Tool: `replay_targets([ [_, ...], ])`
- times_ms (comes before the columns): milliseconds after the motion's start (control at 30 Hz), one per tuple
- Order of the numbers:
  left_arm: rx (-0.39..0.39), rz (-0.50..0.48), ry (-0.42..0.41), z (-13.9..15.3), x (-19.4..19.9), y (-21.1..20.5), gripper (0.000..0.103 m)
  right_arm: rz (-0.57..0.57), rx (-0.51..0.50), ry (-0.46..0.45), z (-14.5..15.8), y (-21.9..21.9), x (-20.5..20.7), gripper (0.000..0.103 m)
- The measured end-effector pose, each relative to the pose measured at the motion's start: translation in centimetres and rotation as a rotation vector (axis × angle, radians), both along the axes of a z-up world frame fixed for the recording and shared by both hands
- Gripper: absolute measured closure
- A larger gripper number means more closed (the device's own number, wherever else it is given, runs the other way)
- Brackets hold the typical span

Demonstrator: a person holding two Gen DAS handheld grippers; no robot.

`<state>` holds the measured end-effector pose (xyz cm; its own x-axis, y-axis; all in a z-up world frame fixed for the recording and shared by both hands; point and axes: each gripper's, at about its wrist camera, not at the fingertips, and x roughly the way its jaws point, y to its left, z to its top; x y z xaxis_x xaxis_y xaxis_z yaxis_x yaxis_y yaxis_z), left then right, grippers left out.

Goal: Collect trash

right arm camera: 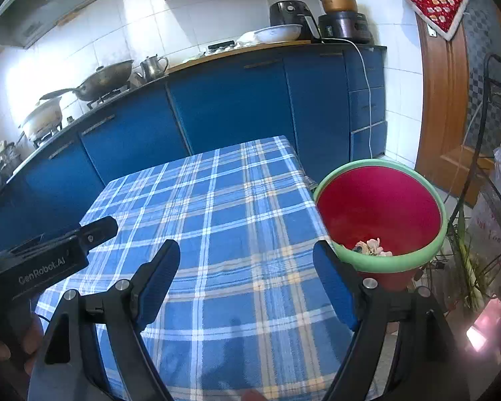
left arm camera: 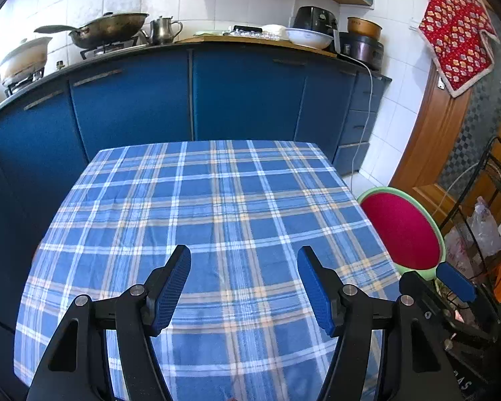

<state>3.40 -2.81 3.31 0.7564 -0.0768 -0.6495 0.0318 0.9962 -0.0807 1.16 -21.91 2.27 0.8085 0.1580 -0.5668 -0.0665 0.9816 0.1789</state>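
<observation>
A red bin with a green rim (right arm camera: pixel 380 214) stands on the floor just past the table's right edge; crumpled pale trash (right arm camera: pixel 370 247) lies at its bottom. The bin also shows in the left wrist view (left arm camera: pixel 404 227). My left gripper (left arm camera: pixel 243 257) is open and empty over the blue plaid tablecloth (left arm camera: pixel 203 200). My right gripper (right arm camera: pixel 247 254) is open and empty over the table's right part (right arm camera: pixel 217 200), its right finger close to the bin's rim. The left gripper's body (right arm camera: pixel 50 254) shows at the left of the right wrist view.
Blue kitchen cabinets (left arm camera: pixel 243 93) run behind the table, with a wok (left arm camera: pixel 107 30), a kettle and appliances on the counter. A wooden door (right arm camera: pixel 444 100) and a black wire rack (left arm camera: pixel 484 227) with plastic bags stand at the right.
</observation>
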Motion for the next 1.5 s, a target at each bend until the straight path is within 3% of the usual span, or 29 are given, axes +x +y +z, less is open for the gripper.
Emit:
replay_targets([
  [567, 0.013, 0.010, 0.009, -1.7, 0.1, -0.1, 0.035, -0.022, -0.031, -0.001, -1.4, 0.4, -0.5, 0.021],
  [1500, 0.024, 0.003, -0.002, -1.6, 0.0, -0.6, 0.035, -0.023, -0.030, -0.004, -1.4, 0.1, -0.5, 0.021],
])
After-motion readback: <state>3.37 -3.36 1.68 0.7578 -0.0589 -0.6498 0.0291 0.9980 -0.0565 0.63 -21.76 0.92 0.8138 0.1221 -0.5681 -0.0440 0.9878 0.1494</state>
